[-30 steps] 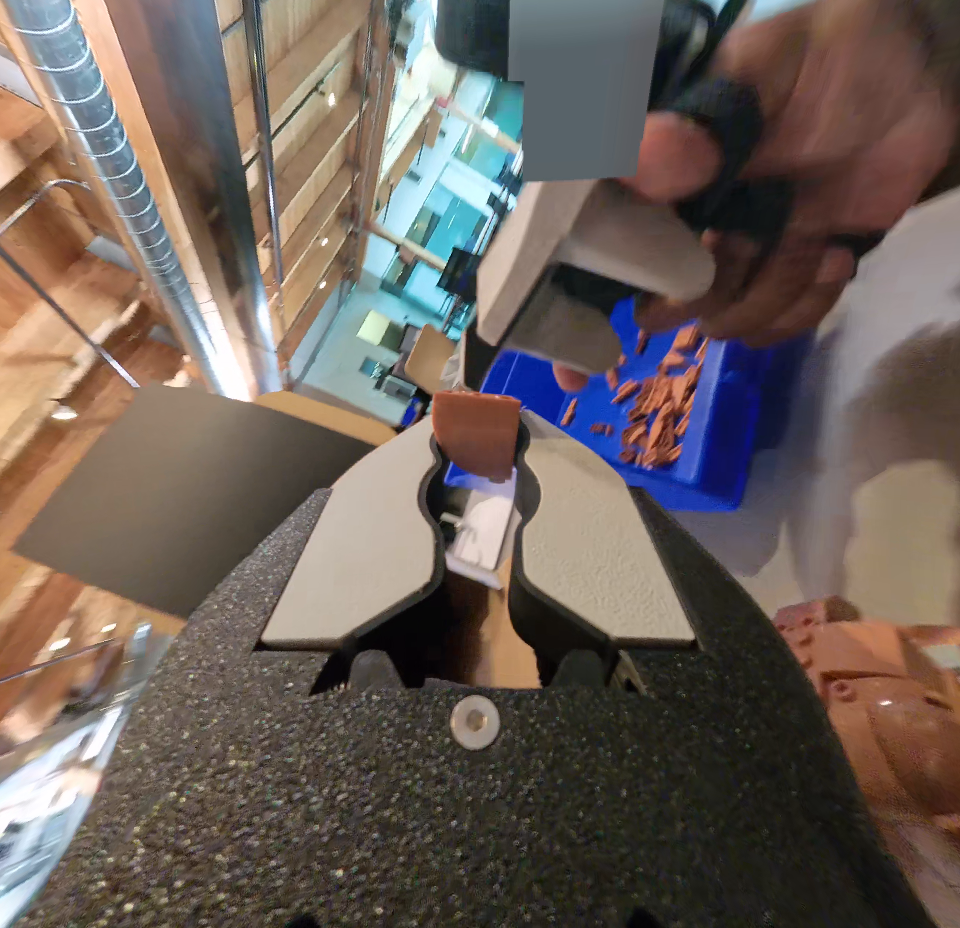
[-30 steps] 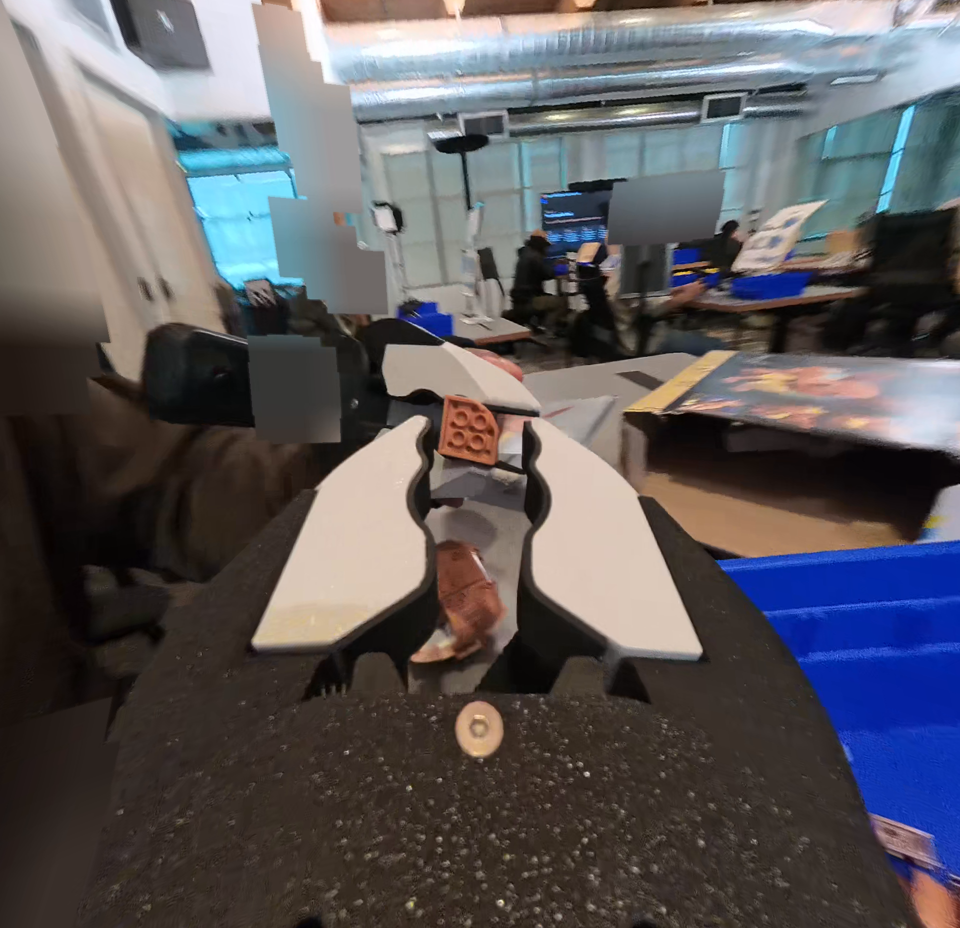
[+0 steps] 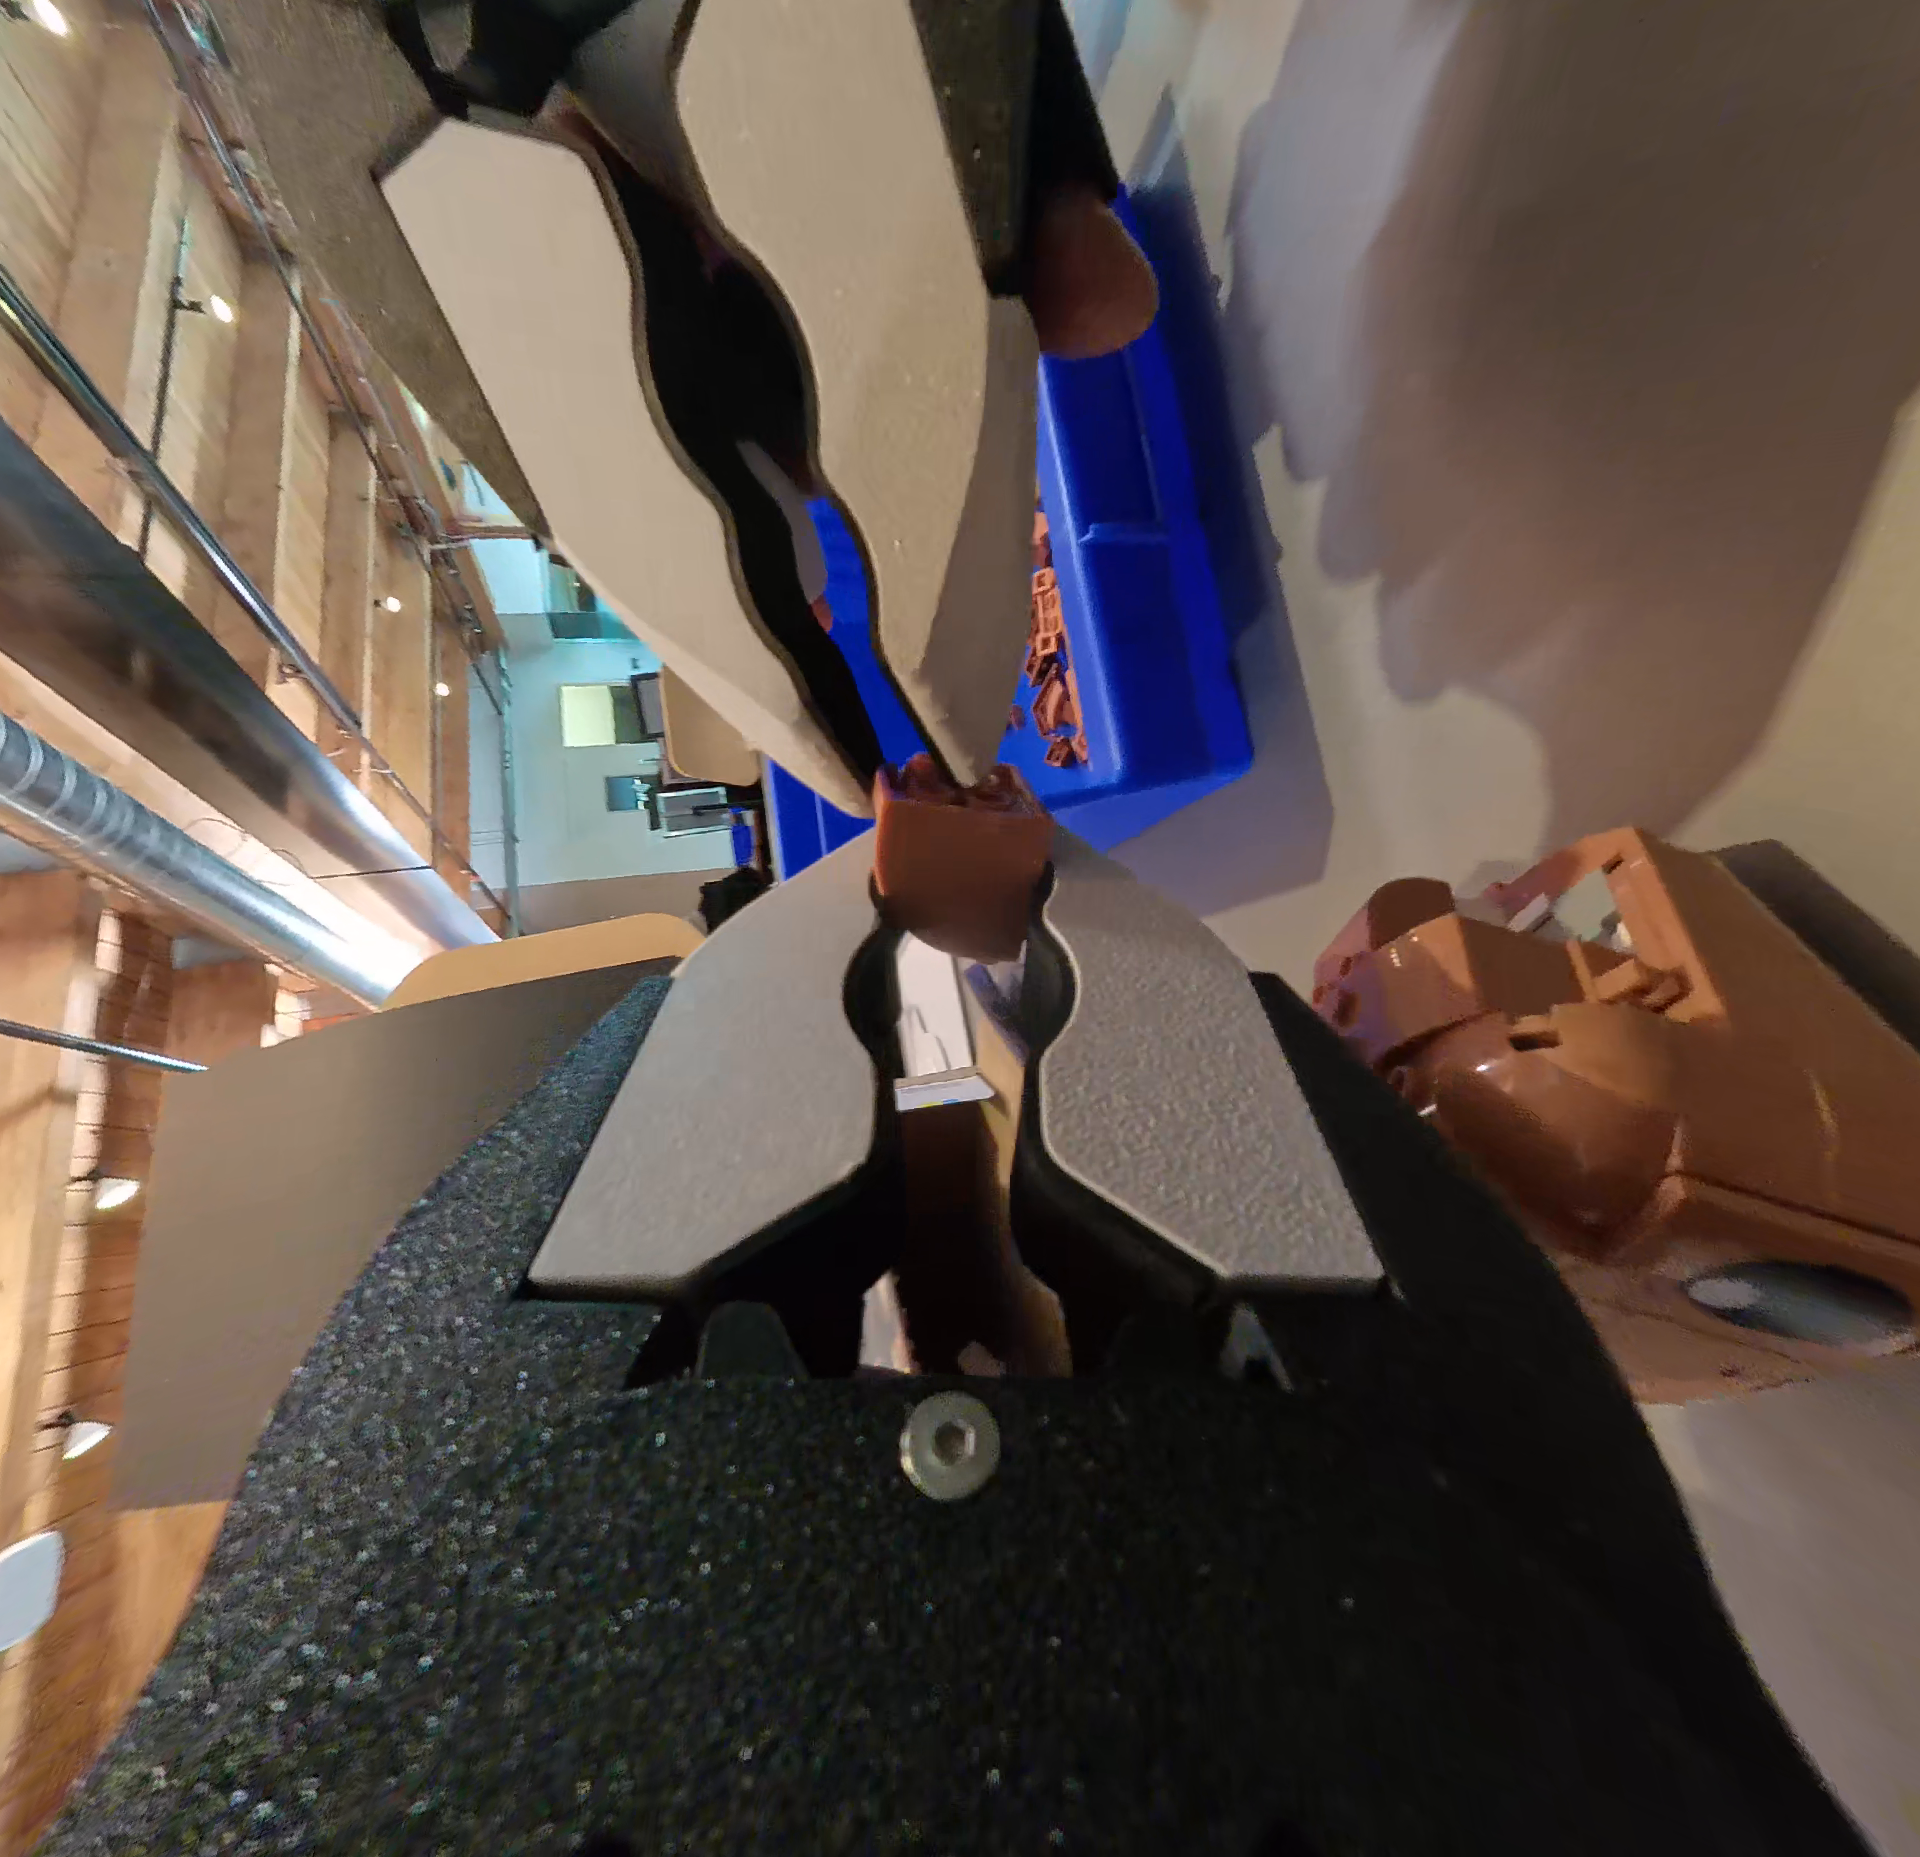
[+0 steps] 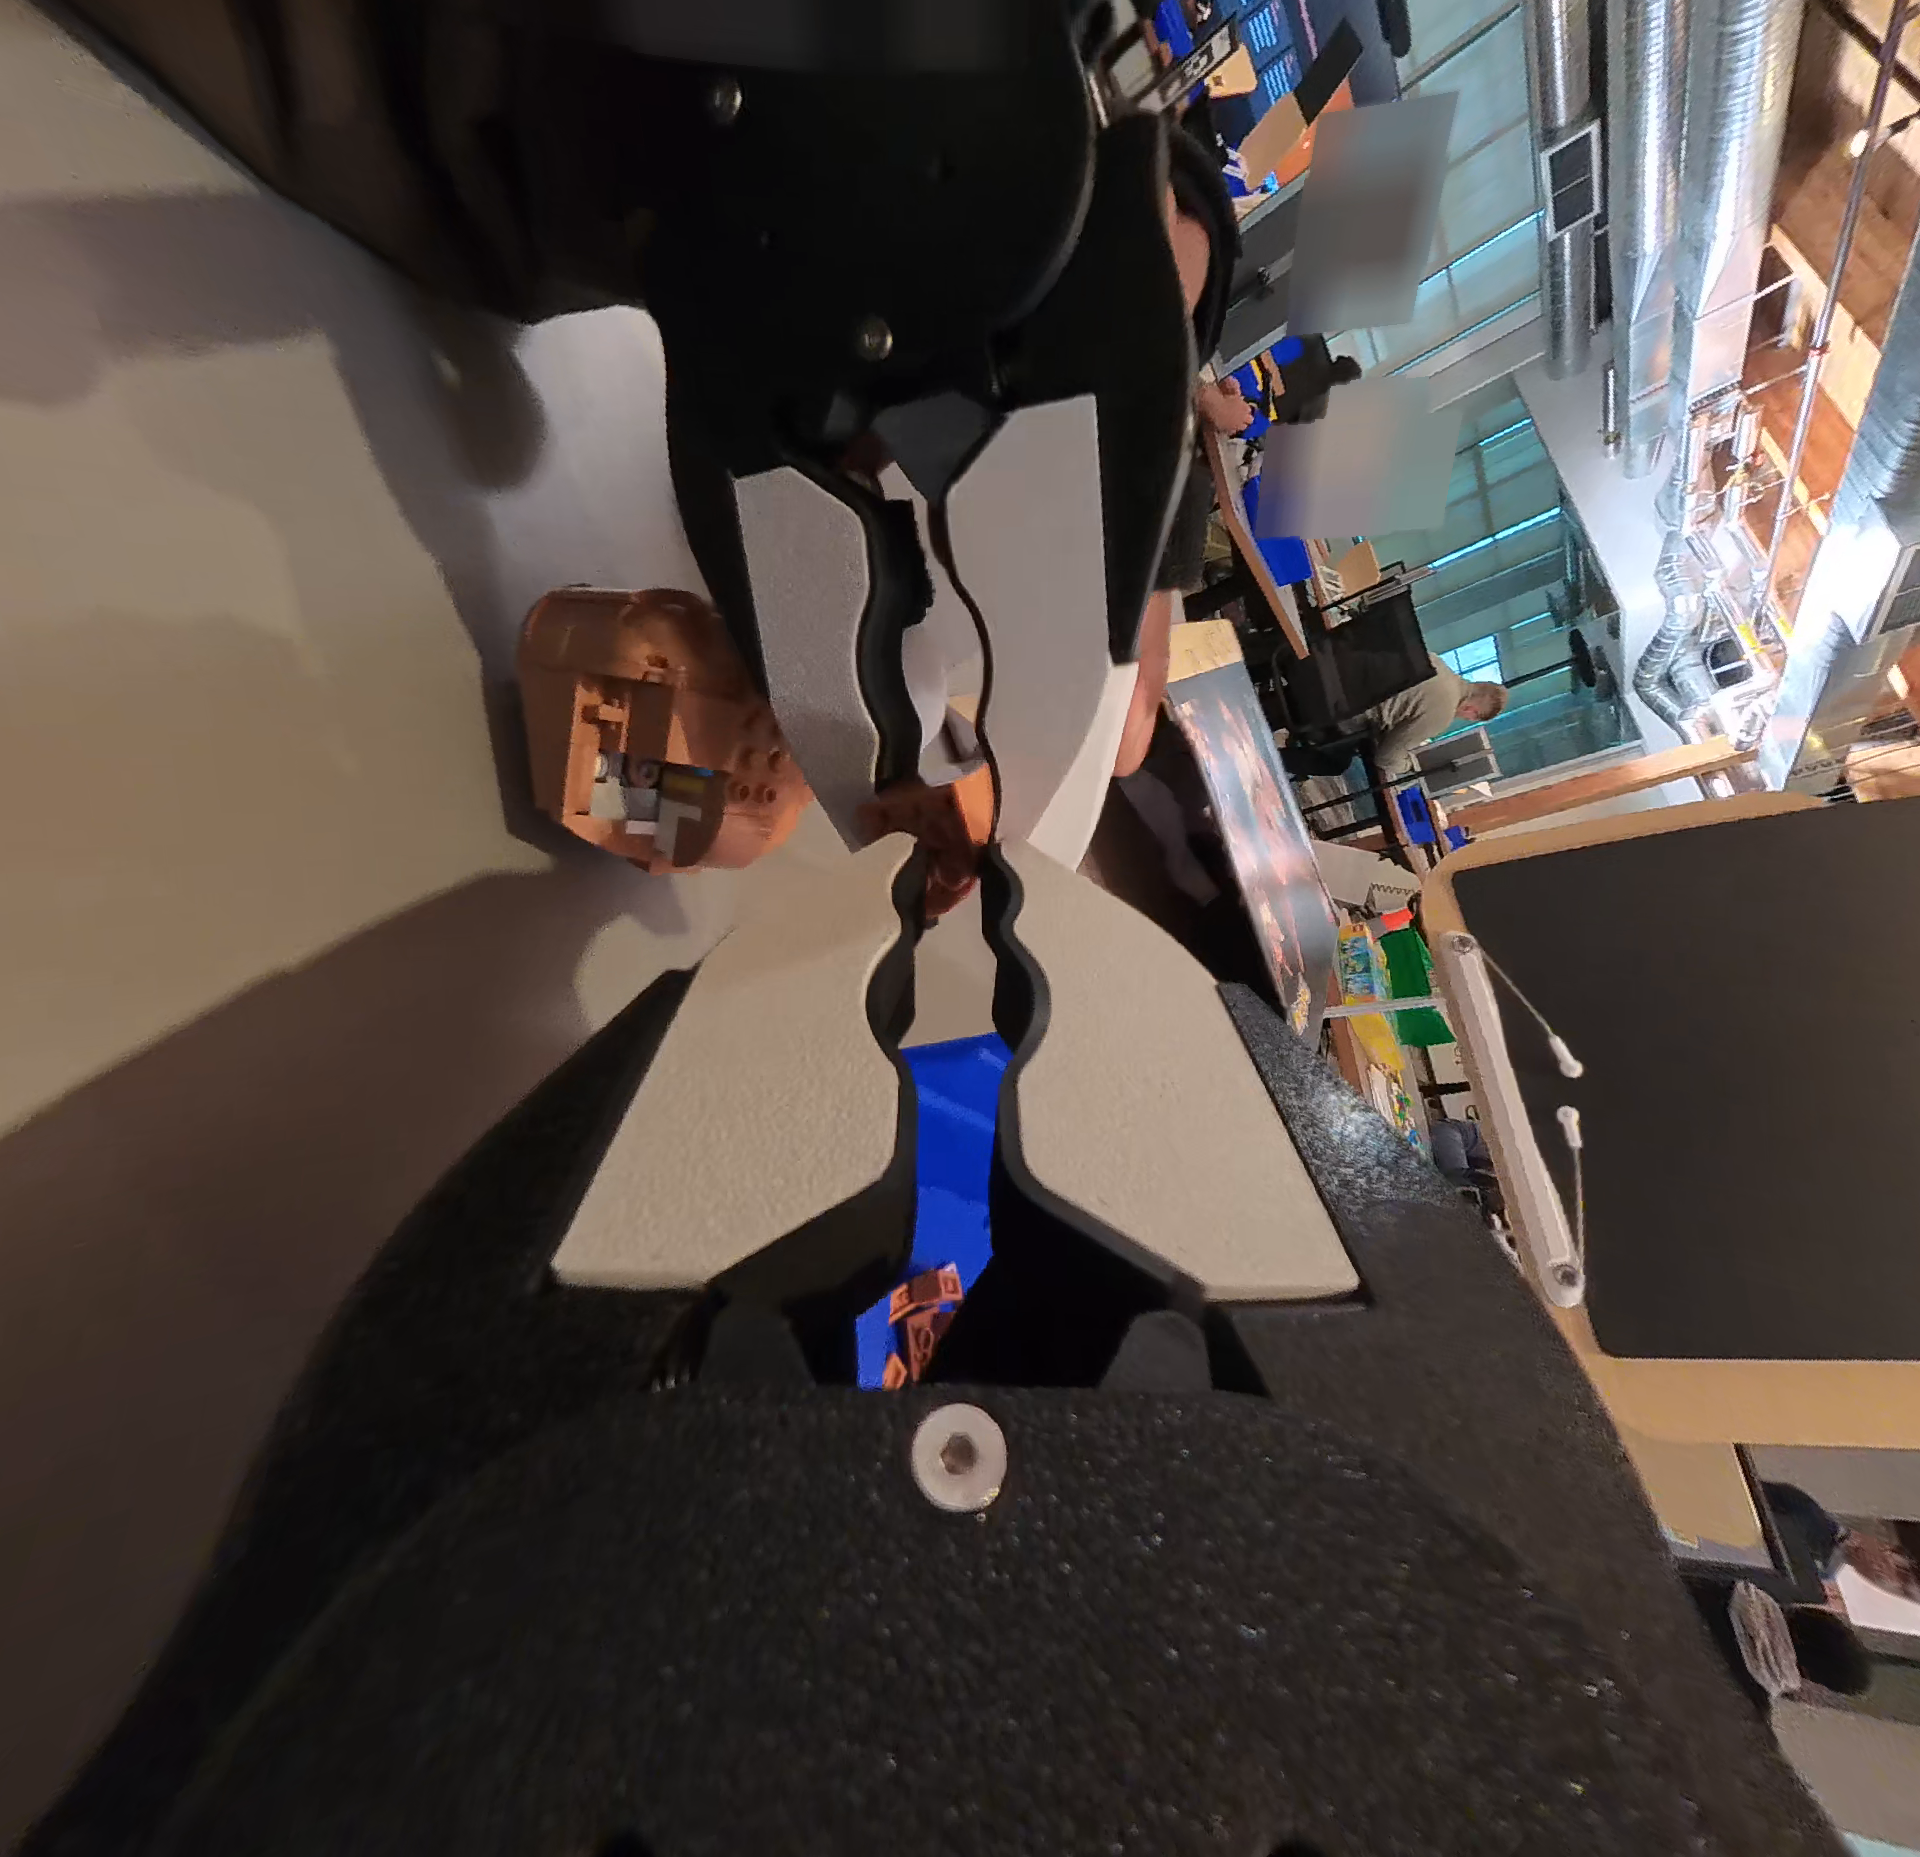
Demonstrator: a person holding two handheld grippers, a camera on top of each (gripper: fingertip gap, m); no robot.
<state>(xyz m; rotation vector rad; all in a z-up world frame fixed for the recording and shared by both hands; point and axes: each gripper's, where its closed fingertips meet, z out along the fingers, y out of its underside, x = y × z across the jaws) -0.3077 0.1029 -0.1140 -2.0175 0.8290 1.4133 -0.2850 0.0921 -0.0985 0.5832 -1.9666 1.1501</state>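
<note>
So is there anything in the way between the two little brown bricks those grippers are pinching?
Nothing visible. The left gripper is shut on a brown brick, the right gripper on a smaller brown piece, and the two appear to touch, tip to tip. The blue bin lies behind them.

— What is different for you now, compared with one second ago?

— Your right gripper has come tip to tip with your left gripper; before, they were apart. Its small brown piece now touches the brown brick.

— And the views?

— Both are rolled sideways; the blue bin moved to upper centre of the left view.
</note>
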